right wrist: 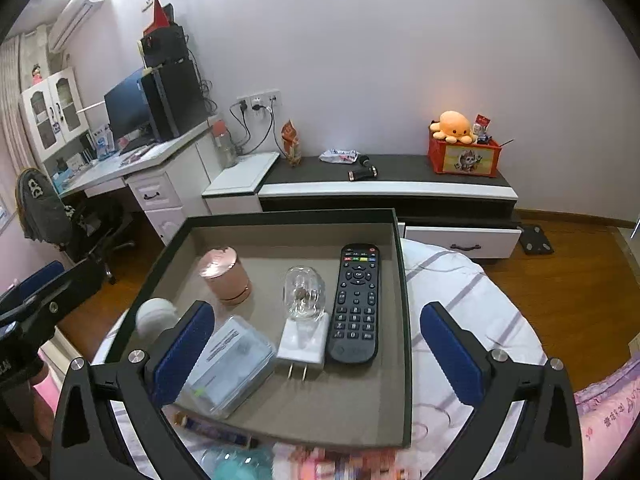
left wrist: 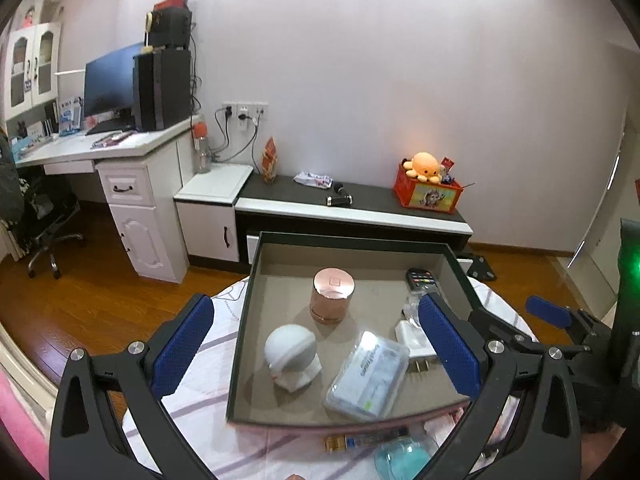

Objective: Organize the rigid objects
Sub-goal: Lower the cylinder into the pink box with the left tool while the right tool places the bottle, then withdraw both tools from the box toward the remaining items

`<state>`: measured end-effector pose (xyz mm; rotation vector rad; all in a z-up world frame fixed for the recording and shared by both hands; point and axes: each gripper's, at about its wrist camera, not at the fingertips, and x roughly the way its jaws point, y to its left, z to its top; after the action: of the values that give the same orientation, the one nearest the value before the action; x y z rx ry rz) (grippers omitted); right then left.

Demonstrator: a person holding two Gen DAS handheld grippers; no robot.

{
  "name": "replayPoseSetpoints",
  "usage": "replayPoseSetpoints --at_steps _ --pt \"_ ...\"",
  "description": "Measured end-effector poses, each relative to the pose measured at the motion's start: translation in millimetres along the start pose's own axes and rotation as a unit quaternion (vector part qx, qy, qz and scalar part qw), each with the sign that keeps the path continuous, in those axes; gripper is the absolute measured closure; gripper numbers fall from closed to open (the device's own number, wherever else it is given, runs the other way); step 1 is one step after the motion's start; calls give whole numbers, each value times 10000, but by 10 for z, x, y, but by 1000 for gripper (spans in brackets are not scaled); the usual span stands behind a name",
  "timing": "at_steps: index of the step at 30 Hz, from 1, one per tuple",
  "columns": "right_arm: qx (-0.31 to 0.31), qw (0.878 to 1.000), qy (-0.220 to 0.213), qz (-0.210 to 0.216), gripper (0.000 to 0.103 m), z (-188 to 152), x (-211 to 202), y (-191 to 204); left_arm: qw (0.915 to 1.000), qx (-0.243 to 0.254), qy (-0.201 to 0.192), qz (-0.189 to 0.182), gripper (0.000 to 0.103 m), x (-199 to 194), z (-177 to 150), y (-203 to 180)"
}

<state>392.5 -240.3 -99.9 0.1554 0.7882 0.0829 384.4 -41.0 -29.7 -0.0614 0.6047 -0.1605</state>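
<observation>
A dark-rimmed box tray (left wrist: 344, 242) (right wrist: 288, 216) stands on a round table with a striped cloth. It holds a pink lidded jar (left wrist: 333, 294) (right wrist: 225, 276), a white round figure (left wrist: 291, 354) (right wrist: 155, 316), a clear plastic case (left wrist: 368, 376) (right wrist: 228, 364), a white plug night light (right wrist: 302, 336) (left wrist: 412, 340) and a black remote (right wrist: 356, 304) (left wrist: 420, 278). My left gripper (left wrist: 316, 356) is open and empty over the tray. My right gripper (right wrist: 316, 352) is open and empty over the tray's near side.
A tube (left wrist: 368, 440) (right wrist: 212, 428) and a teal clear object (left wrist: 404, 460) (right wrist: 236, 466) lie on the cloth (right wrist: 460, 280) in front of the tray. A low TV cabinet (right wrist: 384, 192), a desk (left wrist: 100, 148) and an office chair stand behind on the wood floor.
</observation>
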Motion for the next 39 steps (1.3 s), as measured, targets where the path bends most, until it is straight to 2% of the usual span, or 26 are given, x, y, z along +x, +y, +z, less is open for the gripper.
replayPoseSetpoints --at_steps 5,13,19,27,33,39 --pt "8 9999 -127 25 0 -97 -327 48 9999 17 -117 -38 0 -387 -137 0" --pt "76 9993 -367 55 0 -450 -977 95 9998 138 -162 -24 0 -974 -500 -56" --pt "183 9984 -525 81 0 -746 -1423 28 9999 102 -128 -15 0 -1290 -734 -36" --pt "164 9973 -707 75 0 -1125 -1942 88 9996 163 -107 209 0 -1634 -998 -79" --pt "321 9973 -664 41 0 -1550 -2136 105 9998 -158 18 131 0 -1785 -1297 33" --pt "212 9987 -453 -57 0 -1841 -2159 148 9996 -139 111 225 0 -1872 -1525 38"
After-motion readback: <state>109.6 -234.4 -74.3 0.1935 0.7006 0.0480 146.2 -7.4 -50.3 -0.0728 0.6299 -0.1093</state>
